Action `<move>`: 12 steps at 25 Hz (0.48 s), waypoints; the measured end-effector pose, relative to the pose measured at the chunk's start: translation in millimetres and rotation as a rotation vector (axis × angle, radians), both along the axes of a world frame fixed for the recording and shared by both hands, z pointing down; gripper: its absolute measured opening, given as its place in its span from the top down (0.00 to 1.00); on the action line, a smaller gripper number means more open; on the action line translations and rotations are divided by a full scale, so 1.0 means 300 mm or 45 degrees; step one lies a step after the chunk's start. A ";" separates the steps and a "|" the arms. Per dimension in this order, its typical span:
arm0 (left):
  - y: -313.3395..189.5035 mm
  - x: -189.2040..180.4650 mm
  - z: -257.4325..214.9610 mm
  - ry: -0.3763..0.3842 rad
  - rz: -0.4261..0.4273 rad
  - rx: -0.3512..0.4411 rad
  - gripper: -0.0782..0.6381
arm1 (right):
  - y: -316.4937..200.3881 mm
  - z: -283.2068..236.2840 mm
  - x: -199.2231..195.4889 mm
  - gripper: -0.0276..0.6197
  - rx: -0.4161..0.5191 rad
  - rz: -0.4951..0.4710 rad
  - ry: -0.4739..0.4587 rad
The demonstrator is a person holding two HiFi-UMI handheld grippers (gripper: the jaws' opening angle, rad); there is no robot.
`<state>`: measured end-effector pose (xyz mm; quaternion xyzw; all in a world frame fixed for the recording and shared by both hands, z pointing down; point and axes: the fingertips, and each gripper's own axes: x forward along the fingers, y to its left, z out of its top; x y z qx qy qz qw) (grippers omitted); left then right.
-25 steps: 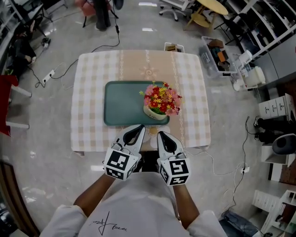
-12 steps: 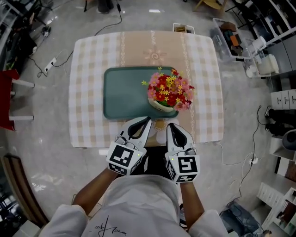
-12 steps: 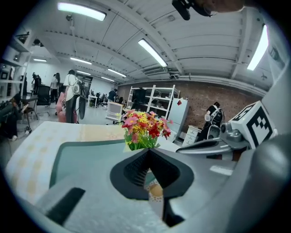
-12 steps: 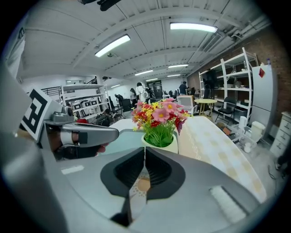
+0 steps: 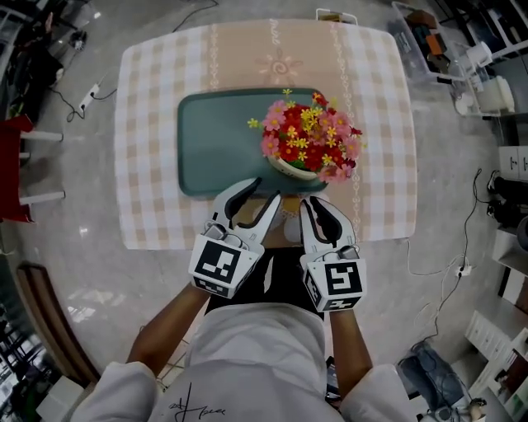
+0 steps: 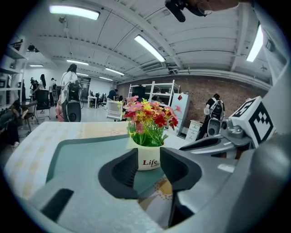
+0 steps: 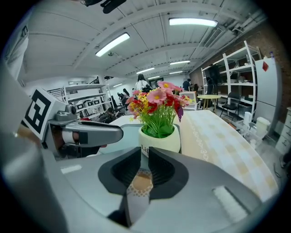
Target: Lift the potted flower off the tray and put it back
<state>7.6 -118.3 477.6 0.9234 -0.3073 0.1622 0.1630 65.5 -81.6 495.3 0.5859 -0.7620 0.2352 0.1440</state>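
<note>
The potted flower (image 5: 307, 147), red, pink and yellow blooms in a white pot, stands on the near right part of the green tray (image 5: 219, 136). Both grippers hover at the table's near edge, just short of the pot. My left gripper (image 5: 266, 191) is open; its jaws have just been opening, and nothing is between them. In the left gripper view the pot (image 6: 149, 158) shows beyond the gap of that gripper (image 6: 148, 154). My right gripper (image 5: 312, 203) has just been opening to a narrow gap, also with nothing in it. The pot (image 7: 160, 142) sits just ahead of this gripper (image 7: 144, 157).
The tray lies on a table with a beige checked cloth (image 5: 148, 165). A red chair (image 5: 16, 173) stands on the floor at the left, and storage bins (image 5: 429, 41) and shelving at the far right. A small box (image 5: 334, 15) sits by the table's far edge.
Both grippers have come down and forward toward the pot. The left jaws have parted widely and the right jaws slightly. The table fills more of the head view.
</note>
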 end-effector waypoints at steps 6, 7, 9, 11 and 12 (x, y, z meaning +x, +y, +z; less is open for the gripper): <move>-0.079 0.012 0.065 -0.068 0.026 -0.031 0.58 | -0.068 0.042 0.012 0.80 -0.031 0.006 -0.020; -0.087 0.014 0.071 -0.068 0.027 -0.036 0.57 | -0.074 0.051 0.014 0.78 -0.037 0.003 -0.018; -0.100 0.022 0.075 -0.043 0.028 -0.044 0.53 | -0.084 0.067 0.019 0.74 -0.041 -0.005 -0.010; -0.114 0.030 0.073 -0.008 0.034 -0.054 0.49 | -0.092 0.082 0.022 0.69 -0.046 -0.026 0.001; -0.122 0.033 0.076 -0.007 0.038 -0.056 0.49 | -0.095 0.090 0.023 0.67 -0.050 -0.040 0.007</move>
